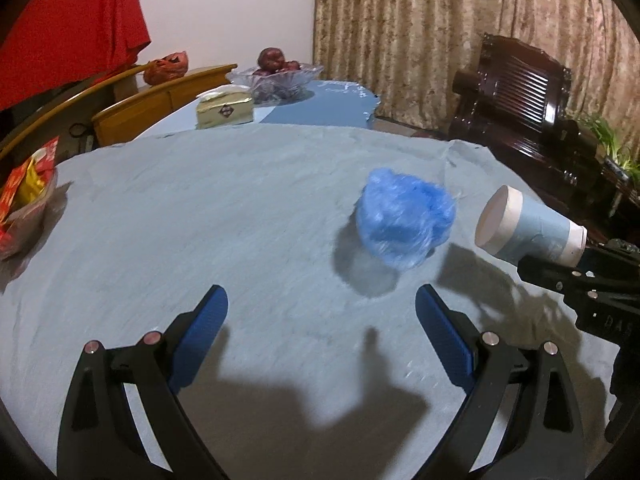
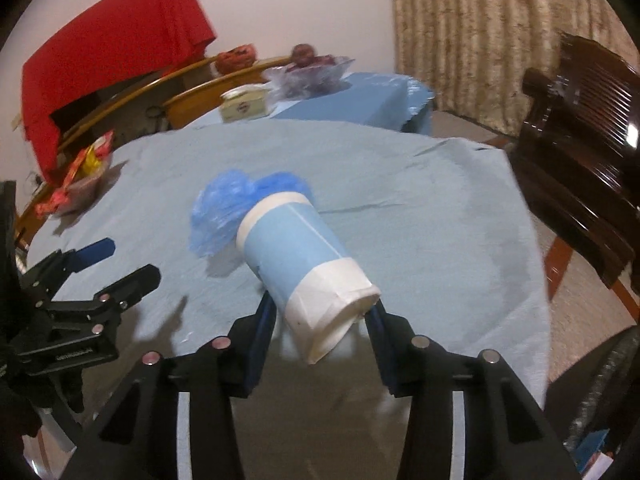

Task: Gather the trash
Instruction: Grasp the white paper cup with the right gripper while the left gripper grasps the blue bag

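My left gripper hangs wide with nothing in it, the crumpled blue plastic wad lying ahead and slightly right of its fingers (blurred), while my right gripper pinches the squashed paper cup, so I judge the wad comes next: advance left, then close.

A crumpled blue bag was smeared by motion blur, and the cup hid part of it in the right view. A snack bowl was cut off at the left frame edge.
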A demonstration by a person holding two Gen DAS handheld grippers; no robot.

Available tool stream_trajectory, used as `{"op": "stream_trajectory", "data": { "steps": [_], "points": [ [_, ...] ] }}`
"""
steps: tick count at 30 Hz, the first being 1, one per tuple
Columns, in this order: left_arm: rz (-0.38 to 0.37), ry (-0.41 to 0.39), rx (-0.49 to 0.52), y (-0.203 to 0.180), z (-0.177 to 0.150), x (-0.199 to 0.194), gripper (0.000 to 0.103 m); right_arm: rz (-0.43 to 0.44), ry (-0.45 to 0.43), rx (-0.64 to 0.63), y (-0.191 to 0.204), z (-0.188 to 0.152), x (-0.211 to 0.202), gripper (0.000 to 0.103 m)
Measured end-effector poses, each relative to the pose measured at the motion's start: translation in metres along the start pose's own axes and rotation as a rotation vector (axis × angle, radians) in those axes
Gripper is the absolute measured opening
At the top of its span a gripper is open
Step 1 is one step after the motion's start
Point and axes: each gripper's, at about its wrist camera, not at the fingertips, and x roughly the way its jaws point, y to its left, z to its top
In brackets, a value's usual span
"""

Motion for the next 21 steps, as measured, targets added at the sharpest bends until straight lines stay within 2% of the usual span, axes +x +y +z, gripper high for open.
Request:
{"op": "stream_trajectory", "data": {
  "steps": [5,12,17,18,19,20,21],
  "points": [
    [-0.023,-0.011,0.023,-0.017,0.015,0.015,0.092,-0.041,0.0,0.03,-0.019,0.008,0.005,0.045],
    [-0.054,0.02,0.034,-0.033,0.033,0.049,0.09,-0.051,-0.002,0.05,-0.027,0.01,0.008,0.045],
    [-0.099,0.066,0.036,-0.04,0.04,0.07,0.073,-0.049,-0.003,0.054,-0.03,0.011,0.008,0.045],
    [-0.111,0.073,0.036,-0.041,0.04,0.072,0.065,-0.048,-0.004,0.054,-0.03,0.011,0.007,0.045],
    [-0.123,0.082,0.038,-0.043,0.04,0.073,0.052,-0.048,-0.005,0.054,-0.03,0.011,0.007,0.045],
    [-0.131,0.09,0.038,-0.044,0.04,0.075,0.045,-0.048,-0.006,0.055,-0.03,0.011,0.006,0.045],
    [-0.143,0.101,0.036,-0.045,0.039,0.076,0.03,-0.047,-0.005,0.055,-0.03,0.011,0.006,0.045]
  ]
}}
